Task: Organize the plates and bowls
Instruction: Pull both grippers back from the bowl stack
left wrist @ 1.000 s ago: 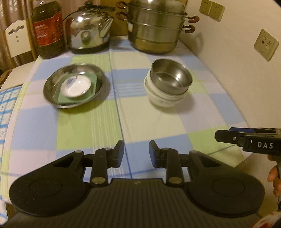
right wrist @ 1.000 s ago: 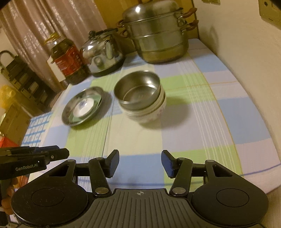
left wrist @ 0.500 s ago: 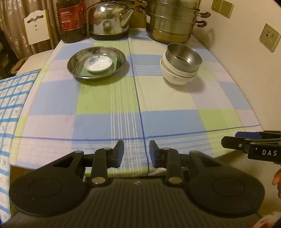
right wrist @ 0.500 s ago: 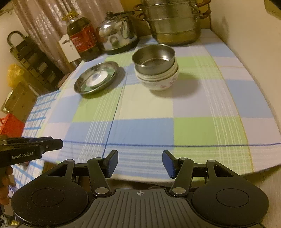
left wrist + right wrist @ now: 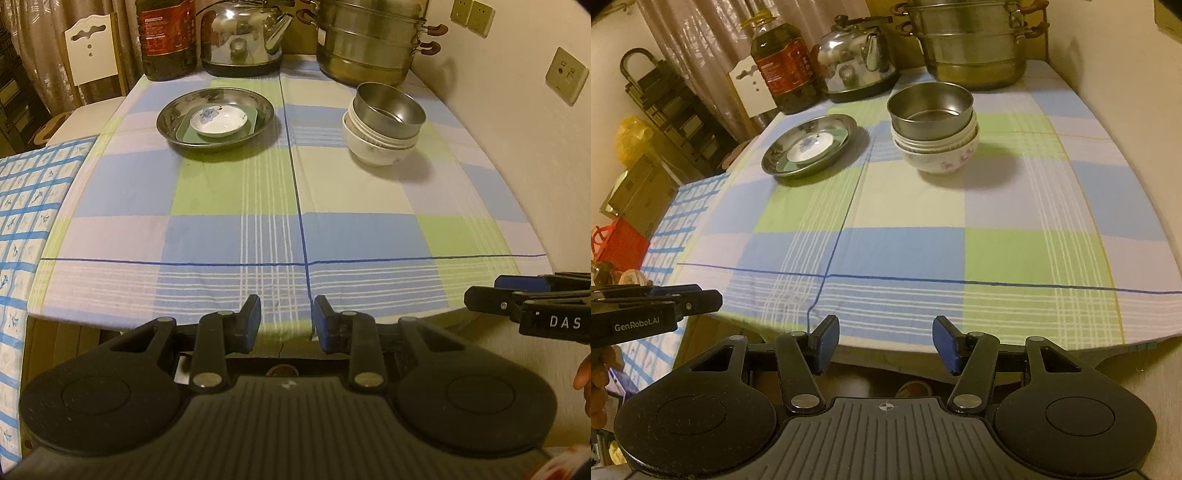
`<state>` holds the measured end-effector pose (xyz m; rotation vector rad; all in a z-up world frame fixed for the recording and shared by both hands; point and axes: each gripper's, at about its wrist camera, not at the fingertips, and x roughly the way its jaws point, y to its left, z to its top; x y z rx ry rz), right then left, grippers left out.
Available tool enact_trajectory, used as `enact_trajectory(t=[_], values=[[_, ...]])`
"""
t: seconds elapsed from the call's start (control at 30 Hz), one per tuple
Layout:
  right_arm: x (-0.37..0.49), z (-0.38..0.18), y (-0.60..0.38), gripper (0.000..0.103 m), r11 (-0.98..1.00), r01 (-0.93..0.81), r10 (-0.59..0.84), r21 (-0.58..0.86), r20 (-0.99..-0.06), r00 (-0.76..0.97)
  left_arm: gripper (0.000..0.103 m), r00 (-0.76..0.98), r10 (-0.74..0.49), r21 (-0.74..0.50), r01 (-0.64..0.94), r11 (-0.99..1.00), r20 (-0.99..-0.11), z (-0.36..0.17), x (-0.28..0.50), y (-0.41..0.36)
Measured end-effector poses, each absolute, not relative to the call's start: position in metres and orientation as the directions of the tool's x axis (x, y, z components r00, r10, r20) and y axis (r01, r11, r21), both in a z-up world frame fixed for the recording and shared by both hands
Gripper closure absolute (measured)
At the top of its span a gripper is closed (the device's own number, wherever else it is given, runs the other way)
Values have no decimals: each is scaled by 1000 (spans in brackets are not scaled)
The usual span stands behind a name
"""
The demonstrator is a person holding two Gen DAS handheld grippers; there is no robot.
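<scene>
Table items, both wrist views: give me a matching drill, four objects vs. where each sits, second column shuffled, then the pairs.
Objects
1. small white saucer with blue flower print
2. shiny steel bowl
3. dark oil bottle with red label
4. stacked steel steamer pot with brown handles

Places
A. far right corner of the table, by the wall
B. top of the white bowl stack
C. far left end, beside the steel kettle
D. on a green square plate inside the round steel dish

Pairs: 1-D, 2-B, 3-C, 4-A
</scene>
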<state>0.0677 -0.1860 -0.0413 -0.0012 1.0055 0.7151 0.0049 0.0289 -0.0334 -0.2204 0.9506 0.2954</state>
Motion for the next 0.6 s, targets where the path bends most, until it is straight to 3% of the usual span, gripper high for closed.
enact_trajectory(t=[0.6], values=[[73,-48,-182,47,771,-558,534,306,-788,306,75,529,143,-57,-343,938,-836,-37,8,30]])
